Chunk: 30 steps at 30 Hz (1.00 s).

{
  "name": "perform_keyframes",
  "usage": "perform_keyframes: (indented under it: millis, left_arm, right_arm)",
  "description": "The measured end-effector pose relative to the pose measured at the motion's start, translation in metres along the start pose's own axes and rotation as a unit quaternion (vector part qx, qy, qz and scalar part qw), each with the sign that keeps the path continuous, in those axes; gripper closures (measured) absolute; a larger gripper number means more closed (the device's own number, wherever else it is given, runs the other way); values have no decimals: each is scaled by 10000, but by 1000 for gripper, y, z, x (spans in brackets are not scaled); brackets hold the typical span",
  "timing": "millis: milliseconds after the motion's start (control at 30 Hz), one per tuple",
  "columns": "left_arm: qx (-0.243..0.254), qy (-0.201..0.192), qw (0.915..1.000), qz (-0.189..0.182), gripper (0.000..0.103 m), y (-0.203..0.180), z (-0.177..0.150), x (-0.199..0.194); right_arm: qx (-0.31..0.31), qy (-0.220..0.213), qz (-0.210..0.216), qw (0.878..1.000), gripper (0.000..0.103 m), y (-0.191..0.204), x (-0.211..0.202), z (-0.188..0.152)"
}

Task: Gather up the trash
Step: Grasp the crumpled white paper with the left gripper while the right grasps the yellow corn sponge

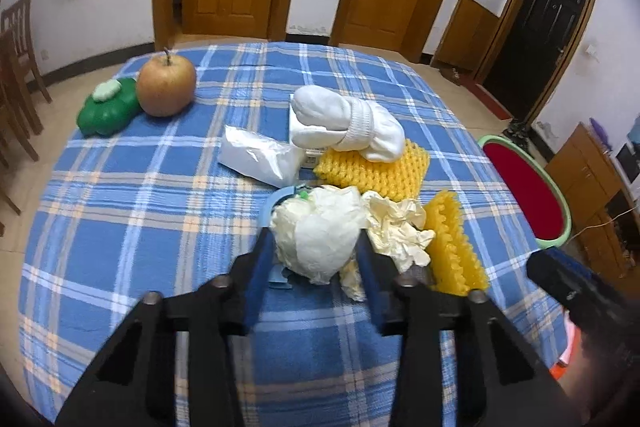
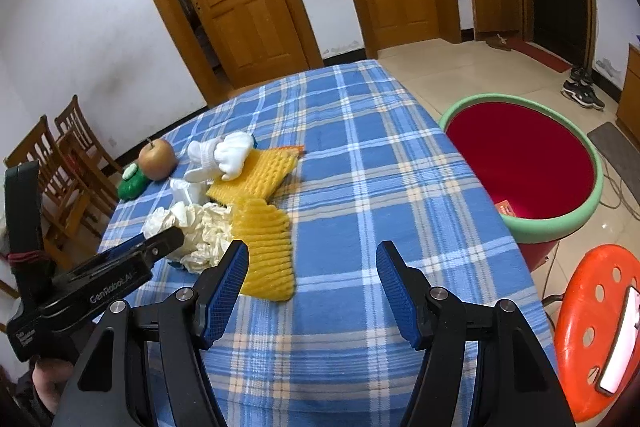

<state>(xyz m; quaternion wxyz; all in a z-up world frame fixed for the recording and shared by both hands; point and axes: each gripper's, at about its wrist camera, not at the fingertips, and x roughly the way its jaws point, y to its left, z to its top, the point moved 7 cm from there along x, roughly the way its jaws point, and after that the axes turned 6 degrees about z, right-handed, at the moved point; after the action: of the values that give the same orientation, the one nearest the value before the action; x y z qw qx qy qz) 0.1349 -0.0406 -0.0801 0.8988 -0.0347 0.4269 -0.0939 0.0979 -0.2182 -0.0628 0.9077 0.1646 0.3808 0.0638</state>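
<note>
Left gripper clenched on the crumpled white plastic-and-tissue wad, both blue pads pressed into its sides, wad resting on the blue plaid tablecloth. Right gripper released, nothing between its jaws, hanging over bare cloth just right of a yellow foam fruit net. Round red tub with green rim sits on the floor beside the table's right edge. Second yellow net lies under rolled white socks.
</note>
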Motion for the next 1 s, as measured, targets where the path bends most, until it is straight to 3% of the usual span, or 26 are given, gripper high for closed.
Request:
perform_keyframes:
  millis: [533,700,867,1000]
  left_arm:
    - [-122,-555,9984,-6,67,10,12,-47]
    - [-142,-626,9979,57,67,14,20,-51]
    - [-118,-593,9981,72,67,11,21,-49]
    - [-37,-549,9985,76,67,3,19,-46]
  right_arm:
    - [-357,486,57,9982,36,23,25,-21]
    - [-401,697,361,9961,36,31,39,-24]
    - [-536,723,446,9949,68,33,45,-25]
    - [-619,710,458,9945,82,29,43,-26]
